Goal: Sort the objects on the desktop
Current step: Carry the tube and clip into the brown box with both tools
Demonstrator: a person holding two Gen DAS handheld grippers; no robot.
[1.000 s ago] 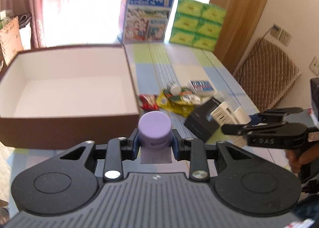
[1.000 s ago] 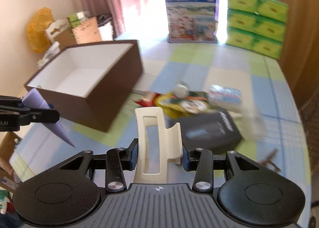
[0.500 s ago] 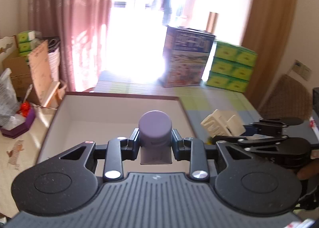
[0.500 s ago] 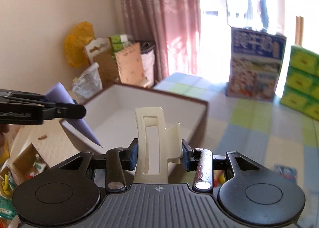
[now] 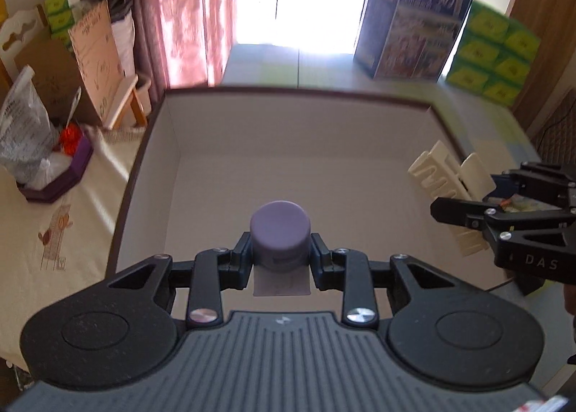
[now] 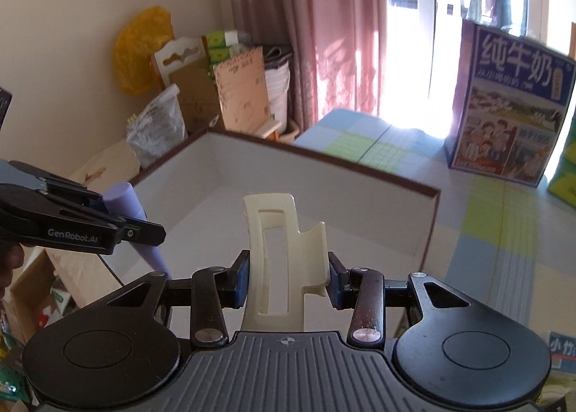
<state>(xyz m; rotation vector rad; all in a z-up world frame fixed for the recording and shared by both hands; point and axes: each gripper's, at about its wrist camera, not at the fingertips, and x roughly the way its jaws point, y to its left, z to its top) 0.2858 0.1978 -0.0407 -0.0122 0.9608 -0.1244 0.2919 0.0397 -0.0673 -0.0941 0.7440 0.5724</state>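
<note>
At the far left of the left wrist view a grey plastic bag (image 5: 21,138) sits on a purple tray (image 5: 57,181) on the floor, with a tan cardboard panel (image 5: 99,52) and pink curtains (image 5: 172,8) behind; the writing on the panel cannot be read. Centre frame, the left gripper (image 5: 280,260) is clamped on a purple tube (image 5: 280,232), both pads pressed against its round cap, the tube held above the white interior of the brown storage box (image 5: 223,160). Beyond the box stands a blue milk carton case (image 5: 414,26) with blurred Chinese lettering, and just beside it green tissue packs (image 5: 493,52). At the right edge the right gripper (image 5: 478,196) bears the letters "DAS" on its side and holds a cream hair claw clip (image 5: 442,178) over the box's right wall. In the right wrist view, the left gripper (image 6: 144,228) enters from the left, marked "GenRobot.AI", the purple tube (image 6: 126,201) tilted between its fingers. In the centre the right gripper (image 6: 288,278) is closed firmly on the hair claw clip (image 6: 277,260), which stands upright above the near wall of the storage box (image 6: 324,210). To the right, the milk carton case (image 6: 511,106) reads "纯牛奶" on the checked tablecloth (image 6: 504,239).
</note>
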